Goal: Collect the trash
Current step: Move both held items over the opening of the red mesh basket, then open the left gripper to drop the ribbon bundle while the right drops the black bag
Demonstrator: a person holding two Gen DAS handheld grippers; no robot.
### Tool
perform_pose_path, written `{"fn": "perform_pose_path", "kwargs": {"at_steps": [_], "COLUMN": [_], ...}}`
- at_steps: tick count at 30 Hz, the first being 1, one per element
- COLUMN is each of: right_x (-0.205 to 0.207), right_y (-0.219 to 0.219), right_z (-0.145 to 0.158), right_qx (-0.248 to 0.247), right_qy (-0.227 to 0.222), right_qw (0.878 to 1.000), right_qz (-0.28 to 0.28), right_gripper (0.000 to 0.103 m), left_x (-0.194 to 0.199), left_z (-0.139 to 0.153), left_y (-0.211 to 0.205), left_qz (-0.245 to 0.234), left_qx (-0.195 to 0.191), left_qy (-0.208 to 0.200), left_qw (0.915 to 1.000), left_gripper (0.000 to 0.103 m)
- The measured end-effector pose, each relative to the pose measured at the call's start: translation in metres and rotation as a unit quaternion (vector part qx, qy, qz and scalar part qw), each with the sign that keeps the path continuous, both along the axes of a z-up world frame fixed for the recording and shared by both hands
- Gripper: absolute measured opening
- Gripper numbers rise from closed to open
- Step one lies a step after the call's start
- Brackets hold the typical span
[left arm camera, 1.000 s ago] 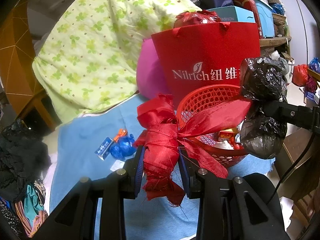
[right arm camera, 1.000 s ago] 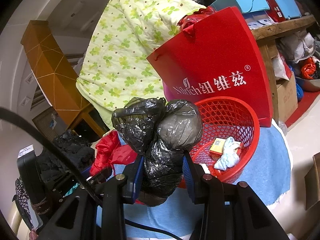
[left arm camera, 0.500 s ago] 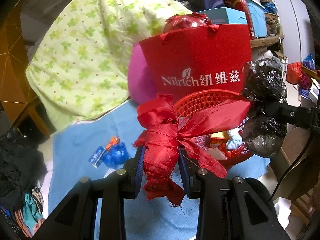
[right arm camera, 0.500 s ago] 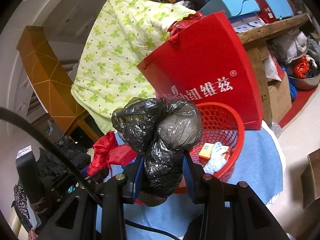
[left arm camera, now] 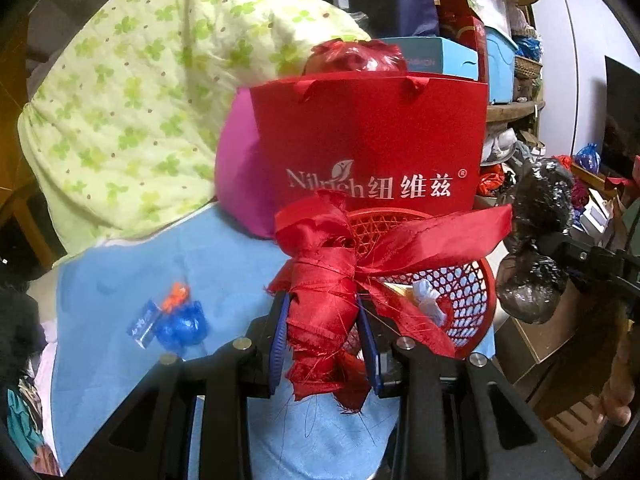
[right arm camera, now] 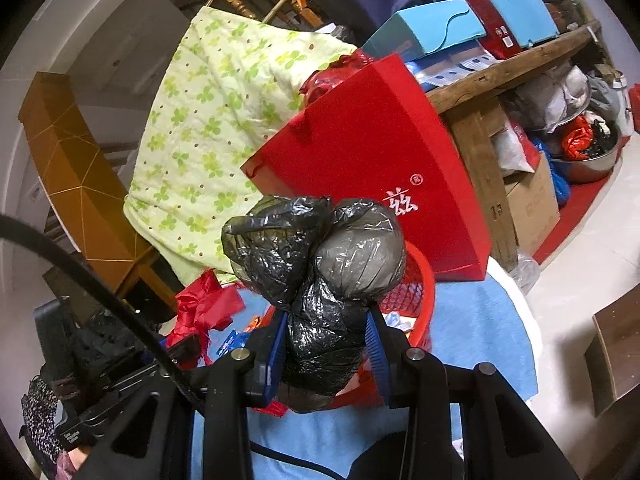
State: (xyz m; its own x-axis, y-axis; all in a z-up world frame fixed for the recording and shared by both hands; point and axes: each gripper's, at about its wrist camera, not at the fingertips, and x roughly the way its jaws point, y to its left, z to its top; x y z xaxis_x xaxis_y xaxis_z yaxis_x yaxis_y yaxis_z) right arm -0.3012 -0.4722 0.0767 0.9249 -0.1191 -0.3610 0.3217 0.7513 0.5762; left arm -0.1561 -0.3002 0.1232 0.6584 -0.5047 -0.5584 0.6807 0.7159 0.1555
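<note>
My left gripper (left arm camera: 324, 334) is shut on a frayed red ribbon bow (left arm camera: 324, 280), held up in front of a red mesh basket (left arm camera: 466, 292) on a blue cloth. Some small trash lies inside the basket. My right gripper (right arm camera: 326, 346) is shut on a knotted black plastic bag (right arm camera: 320, 264), held just before the same basket (right arm camera: 422, 280). In the left wrist view the black bag (left arm camera: 536, 240) and the right gripper hang at the right, beside the basket's rim. A blue wrapper with an orange scrap (left arm camera: 176, 320) lies on the cloth to the left.
A red paper bag (left arm camera: 368, 144) stands right behind the basket, a pink cushion (left arm camera: 236, 188) and a green flowered quilt (left arm camera: 132, 92) to its left. Boxes crowd a wooden shelf (right arm camera: 500, 76) at the right. Dark clothes (left arm camera: 16, 320) lie at the cloth's left edge.
Both grippers have moved closer to the basket with their loads still held. The basket and red paper bag have shifted lower and look larger in both views.
</note>
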Motion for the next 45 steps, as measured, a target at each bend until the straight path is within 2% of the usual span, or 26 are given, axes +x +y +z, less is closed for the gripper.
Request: {"fn": "perform_pose_path", "kwargs": {"at_steps": [5,11,25,29,30,31,32,33,38,45], "right_x": [0.01,0.021,0.046,0.052,0.053,0.054,0.055,0.055,0.05,0.047], "right_y": [-0.005,-0.017,-0.032,-0.032,-0.033,-0.033,-0.034,-0.034,-0.024,0.0], "right_z": [0.0,-0.012,-0.031,-0.032,-0.033,-0.033,-0.034,-0.034,-0.028,-0.013], "right_qx": [-0.006,0.011,0.027,0.027,0.031,0.036,0.043,0.047,0.031,0.005], "right_qy": [0.008,0.016,0.043,0.048,0.049,0.048,0.048,0.045,0.035,0.03], "right_qw": [1.0,1.0,0.999,0.998,0.998,0.998,0.998,0.998,0.999,1.0], "right_qz": [-0.002,-0.007,-0.014,-0.012,-0.012,-0.011,-0.011,-0.011,-0.009,0.005], "right_gripper": [0.04,0.04,0.041,0.041,0.043,0.046,0.054,0.059,0.059,0.059], "left_x": [0.004,0.009,0.023,0.025,0.026,0.026,0.026,0.025,0.023,0.019], "left_z": [-0.005,-0.015,-0.034,-0.037,-0.038,-0.039,-0.039,-0.038,-0.032,-0.031], "left_y": [-0.015,-0.027,-0.047,-0.048,-0.048,-0.048,-0.046,-0.044,-0.032,-0.003], "left_qz": [0.0,-0.002,-0.015,-0.019,-0.02,-0.019,-0.016,-0.014,-0.006,0.029], "left_qx": [0.009,0.024,0.036,0.037,0.037,0.037,0.036,0.033,0.027,0.035], "left_qy": [-0.01,-0.012,0.009,0.015,0.015,0.014,0.012,0.009,-0.001,-0.016], "left_qw": [0.9999,0.9996,0.9992,0.999,0.999,0.999,0.9991,0.9993,0.9996,0.9988], "left_gripper": [0.036,0.036,0.037,0.042,0.047,0.051,0.061,0.065,0.065,0.066]}}
